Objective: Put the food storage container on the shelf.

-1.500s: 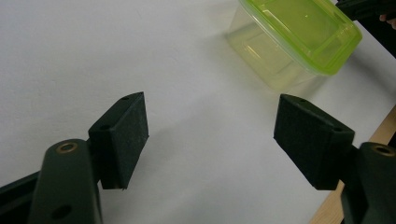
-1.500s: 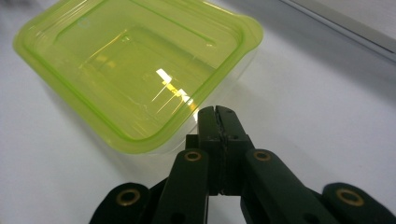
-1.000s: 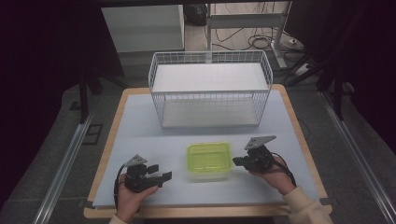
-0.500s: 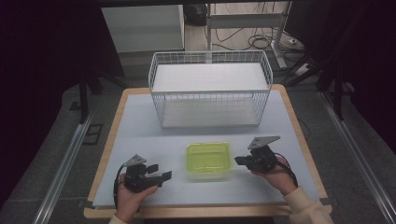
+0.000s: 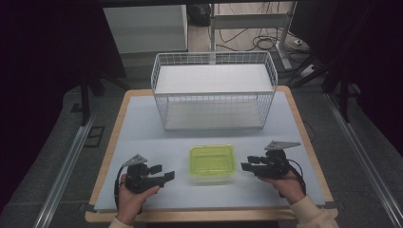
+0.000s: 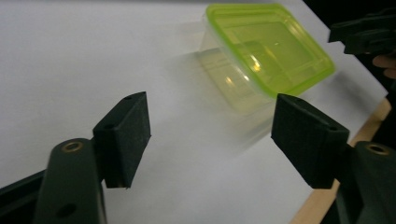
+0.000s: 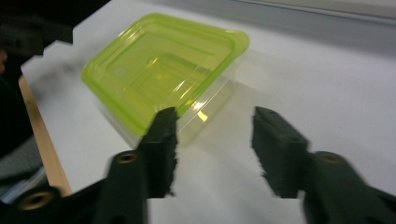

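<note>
Rectangular clear container (image 5: 212,164), glossy lime-green lid (image 5: 212,160)

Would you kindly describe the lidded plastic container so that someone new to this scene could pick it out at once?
Start at the white wire basket standing at the far side of the table. Nearer the person, in front of it, the container sits on the pale surface between the left gripper and the right gripper. It is the only brightly coloured thing here: a clear rectangular tub with a yellow-green lid.
</note>
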`<state>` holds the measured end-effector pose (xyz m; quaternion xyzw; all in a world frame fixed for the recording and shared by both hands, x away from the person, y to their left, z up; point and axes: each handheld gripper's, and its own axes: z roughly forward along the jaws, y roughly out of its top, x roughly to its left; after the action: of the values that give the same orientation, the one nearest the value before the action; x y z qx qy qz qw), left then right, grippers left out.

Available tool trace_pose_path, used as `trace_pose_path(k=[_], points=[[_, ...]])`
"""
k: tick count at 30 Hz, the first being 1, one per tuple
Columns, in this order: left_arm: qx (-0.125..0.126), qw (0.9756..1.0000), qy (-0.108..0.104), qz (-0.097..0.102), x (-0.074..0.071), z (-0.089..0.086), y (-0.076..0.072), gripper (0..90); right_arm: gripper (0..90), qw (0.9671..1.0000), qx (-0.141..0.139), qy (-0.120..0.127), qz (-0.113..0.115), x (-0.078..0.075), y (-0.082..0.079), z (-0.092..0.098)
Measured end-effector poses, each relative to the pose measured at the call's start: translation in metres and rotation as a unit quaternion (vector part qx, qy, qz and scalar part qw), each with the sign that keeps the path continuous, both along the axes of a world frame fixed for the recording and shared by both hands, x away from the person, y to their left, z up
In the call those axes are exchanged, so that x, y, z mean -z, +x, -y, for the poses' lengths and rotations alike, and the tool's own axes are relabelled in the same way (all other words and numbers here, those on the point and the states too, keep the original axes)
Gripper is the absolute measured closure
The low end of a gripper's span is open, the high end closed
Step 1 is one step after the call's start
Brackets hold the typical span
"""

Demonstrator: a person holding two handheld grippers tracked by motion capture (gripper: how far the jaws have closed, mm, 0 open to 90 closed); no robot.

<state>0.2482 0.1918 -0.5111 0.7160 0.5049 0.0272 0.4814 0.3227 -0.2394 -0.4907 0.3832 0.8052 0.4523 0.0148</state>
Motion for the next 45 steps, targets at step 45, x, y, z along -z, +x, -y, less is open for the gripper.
trace_pose_path(k=[45], points=[[0.036, 0.9898, -0.075, -0.116, 0.0, 0.041, 0.073, 36.7, 47.1, 0.9902, 0.037, 0.058, -0.122, 0.012, 0.043, -0.03]])
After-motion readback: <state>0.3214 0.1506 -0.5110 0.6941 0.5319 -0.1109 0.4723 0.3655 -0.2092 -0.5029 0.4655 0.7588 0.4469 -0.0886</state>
